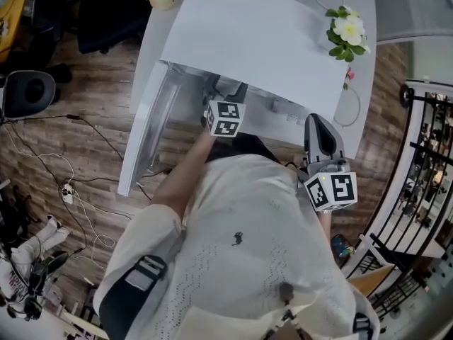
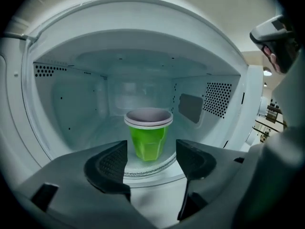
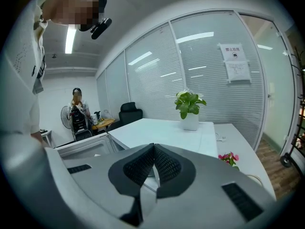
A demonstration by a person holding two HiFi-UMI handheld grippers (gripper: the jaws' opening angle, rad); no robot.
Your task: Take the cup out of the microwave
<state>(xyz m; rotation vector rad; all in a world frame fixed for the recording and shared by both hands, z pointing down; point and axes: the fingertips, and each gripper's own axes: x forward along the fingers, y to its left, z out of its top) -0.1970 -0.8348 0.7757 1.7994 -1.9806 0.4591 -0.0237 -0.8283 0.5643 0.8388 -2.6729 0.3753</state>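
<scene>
Green translucent plastic cup, pale-rimmed, stood upright on the glass turntable inside the white microwave. Likely light, stiff and slick-walled; best pinched mid-body. Left gripper gaped wide, cup just beyond its pads, untouched. Right gripper closed on nothing, facing the white table. Wood-plank floor; glass-walled office.

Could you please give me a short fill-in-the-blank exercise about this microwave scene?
1. The cup inside the microwave is ____ with a pale rim.
2. The left gripper has its jaws ____, not touching the cup.
3. The right gripper has its jaws ____, with nothing between them.
4. The cup stands ____, its mouth facing up.

Missing words: green; open; shut; upright
</scene>
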